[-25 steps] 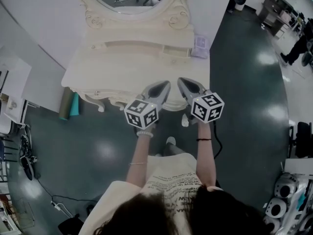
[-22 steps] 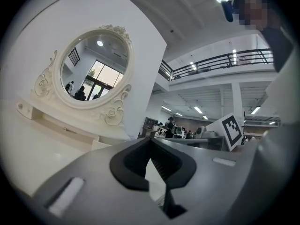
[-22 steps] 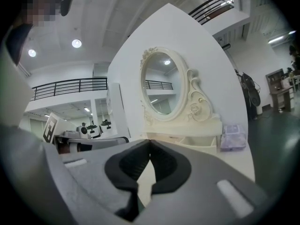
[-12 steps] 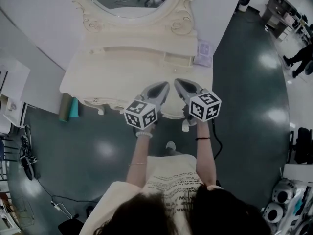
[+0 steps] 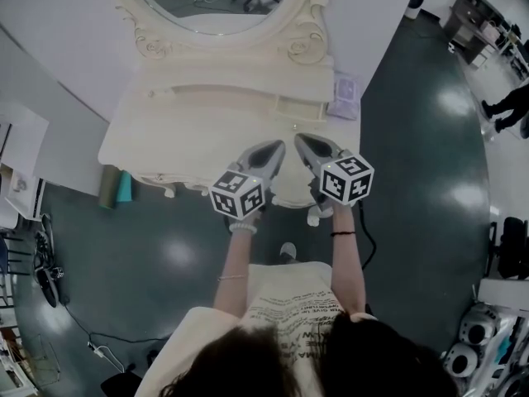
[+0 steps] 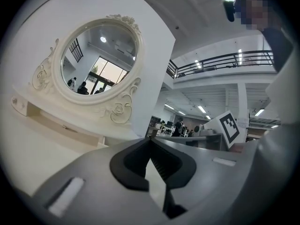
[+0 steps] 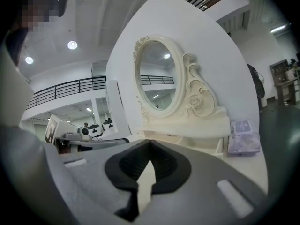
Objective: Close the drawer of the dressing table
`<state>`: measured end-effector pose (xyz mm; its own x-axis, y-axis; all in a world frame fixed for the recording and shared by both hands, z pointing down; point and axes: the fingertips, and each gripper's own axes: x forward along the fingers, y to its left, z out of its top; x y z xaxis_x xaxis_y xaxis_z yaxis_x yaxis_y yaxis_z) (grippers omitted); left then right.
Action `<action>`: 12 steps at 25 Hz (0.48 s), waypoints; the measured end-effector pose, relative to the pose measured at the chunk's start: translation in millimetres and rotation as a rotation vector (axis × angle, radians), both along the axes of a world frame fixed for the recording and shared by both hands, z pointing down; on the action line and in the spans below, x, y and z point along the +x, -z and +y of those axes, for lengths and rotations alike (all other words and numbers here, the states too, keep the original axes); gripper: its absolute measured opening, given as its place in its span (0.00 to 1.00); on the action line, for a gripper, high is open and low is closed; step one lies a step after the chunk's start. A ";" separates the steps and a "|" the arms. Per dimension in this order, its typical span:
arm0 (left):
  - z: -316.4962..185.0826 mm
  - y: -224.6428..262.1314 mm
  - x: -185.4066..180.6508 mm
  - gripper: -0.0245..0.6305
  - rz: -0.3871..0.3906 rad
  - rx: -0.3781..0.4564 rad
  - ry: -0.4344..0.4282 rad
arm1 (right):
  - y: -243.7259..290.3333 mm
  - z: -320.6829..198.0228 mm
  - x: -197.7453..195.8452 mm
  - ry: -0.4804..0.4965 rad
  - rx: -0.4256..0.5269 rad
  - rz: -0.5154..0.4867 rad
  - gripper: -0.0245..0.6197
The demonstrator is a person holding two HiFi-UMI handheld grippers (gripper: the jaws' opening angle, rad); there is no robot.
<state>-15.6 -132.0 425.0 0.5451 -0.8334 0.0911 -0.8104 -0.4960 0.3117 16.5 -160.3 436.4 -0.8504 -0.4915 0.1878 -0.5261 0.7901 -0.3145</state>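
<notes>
Fingers (image 6: pixel 129 165) on my left gripper (image 5: pixel 277 145) and right gripper (image 5: pixel 301 137) are pressed together, empty. Both tips hover side by side over the front edge of the dressing table's worktop (image 5: pixel 182 135).

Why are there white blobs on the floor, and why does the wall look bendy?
Head view: lights glare off the shiny floor. Right gripper view: the wide lens curves the white wall and blackens the corners. Left gripper view: the mirror bends likewise.
</notes>
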 end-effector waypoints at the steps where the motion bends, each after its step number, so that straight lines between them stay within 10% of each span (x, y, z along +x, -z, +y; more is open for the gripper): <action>1: -1.5 -0.4 0.5 0.04 0.003 -0.001 -0.002 | 0.2 -1.9 0.5 -0.002 0.000 0.003 0.04; 12: -30.1 -13.0 -4.0 0.04 0.018 -0.041 -0.083 | -11.3 -25.5 0.5 -0.082 -0.035 0.019 0.04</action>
<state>-19.6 -162.2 437.9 0.6139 -0.7812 0.1137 -0.7613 -0.5478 0.3469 17.0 -185.8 447.7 -0.8036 -0.5521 0.2222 -0.5948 0.7328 -0.3304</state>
